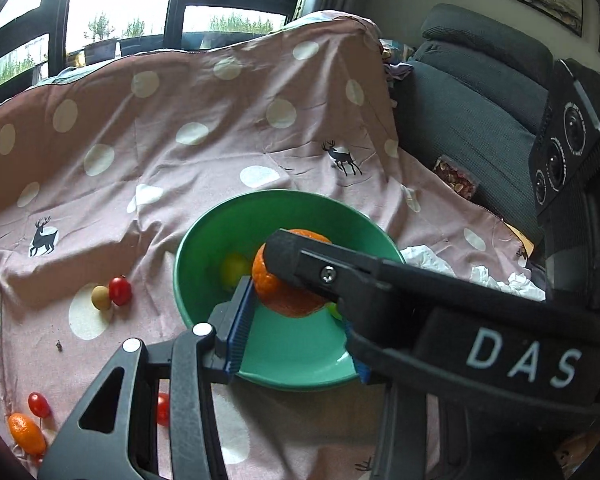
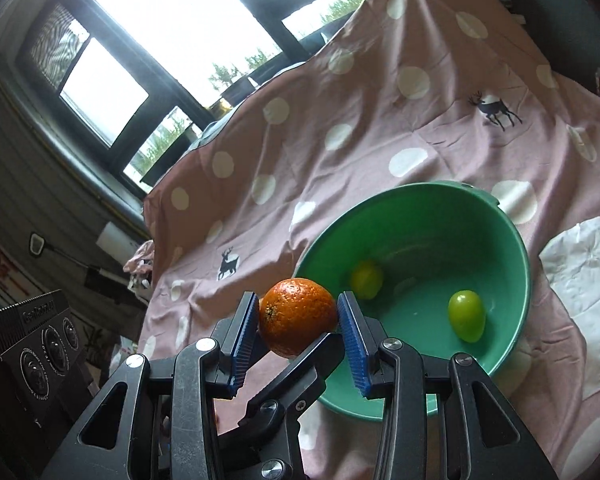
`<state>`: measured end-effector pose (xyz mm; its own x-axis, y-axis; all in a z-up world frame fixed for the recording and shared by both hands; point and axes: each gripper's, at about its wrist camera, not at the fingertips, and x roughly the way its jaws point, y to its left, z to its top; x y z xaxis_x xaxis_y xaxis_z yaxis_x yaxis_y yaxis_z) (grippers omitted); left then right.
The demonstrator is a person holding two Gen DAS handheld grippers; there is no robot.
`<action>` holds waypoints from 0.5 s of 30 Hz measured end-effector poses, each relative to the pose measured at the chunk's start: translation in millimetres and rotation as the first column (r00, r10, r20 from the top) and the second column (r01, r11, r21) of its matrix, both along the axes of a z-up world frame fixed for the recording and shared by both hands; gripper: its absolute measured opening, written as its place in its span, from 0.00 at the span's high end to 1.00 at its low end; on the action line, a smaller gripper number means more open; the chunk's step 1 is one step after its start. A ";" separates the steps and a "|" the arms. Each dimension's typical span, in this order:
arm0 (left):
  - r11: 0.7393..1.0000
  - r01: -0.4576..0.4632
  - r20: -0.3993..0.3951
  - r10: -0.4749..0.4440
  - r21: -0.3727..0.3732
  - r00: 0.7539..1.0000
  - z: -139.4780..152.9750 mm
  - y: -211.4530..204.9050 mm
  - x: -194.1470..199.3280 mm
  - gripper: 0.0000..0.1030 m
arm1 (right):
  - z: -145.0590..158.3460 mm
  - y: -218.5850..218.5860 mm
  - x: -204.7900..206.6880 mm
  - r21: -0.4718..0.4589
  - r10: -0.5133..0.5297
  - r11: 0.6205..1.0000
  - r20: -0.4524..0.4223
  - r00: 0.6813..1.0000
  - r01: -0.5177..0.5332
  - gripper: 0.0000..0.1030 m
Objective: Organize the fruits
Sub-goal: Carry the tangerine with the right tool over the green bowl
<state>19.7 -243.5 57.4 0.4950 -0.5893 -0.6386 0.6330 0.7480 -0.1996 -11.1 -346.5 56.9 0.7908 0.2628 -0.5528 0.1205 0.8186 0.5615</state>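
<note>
My right gripper (image 2: 298, 320) is shut on an orange mandarin (image 2: 296, 316) and holds it over the near-left rim of a green bowl (image 2: 516, 320). Two green fruits (image 2: 466, 315) lie in the bowl. In the left wrist view the right gripper's finger (image 1: 292, 256) crosses over the bowl (image 1: 204, 232) with the mandarin (image 1: 276, 292). My left gripper (image 1: 296, 324) is wide open and empty at the bowl's near rim. Cherry tomatoes (image 1: 120, 290), a small tan fruit (image 1: 101, 297) and a kumquat (image 1: 26, 432) lie on the pink cloth to the left.
The pink spotted cloth (image 1: 180, 160) covers a sofa and rises behind the bowl. White tissue paper (image 2: 580, 280) lies right of the bowl. A dark cushion (image 1: 480, 112) and a black device (image 1: 568, 148) stand at the right. Windows are behind.
</note>
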 end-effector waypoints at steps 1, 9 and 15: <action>1.000 0.006 -0.009 -0.006 -0.001 1.000 -1.7 -4.0 0.8 0.59 | -1.7 -3.1 0.0 -0.001 -0.010 1.000 -0.007 1.000 0.010 0.58; 0.999 0.039 -0.065 -0.039 0.005 0.997 -19.2 -26.3 9.2 0.60 | -15.5 -19.4 4.0 -0.021 -0.071 0.997 -0.075 0.995 0.070 0.58; 0.998 0.059 -0.103 -0.059 -0.002 0.993 -28.1 -33.9 13.8 0.60 | -23.6 -28.1 5.6 -0.019 -0.098 0.995 -0.112 0.989 0.096 0.58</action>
<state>33.5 -277.4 29.3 0.3909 -0.6148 -0.6850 0.6523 0.7101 -0.2651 -5.5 -374.6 33.3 0.7444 0.1796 -0.6431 0.2620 0.8074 0.5287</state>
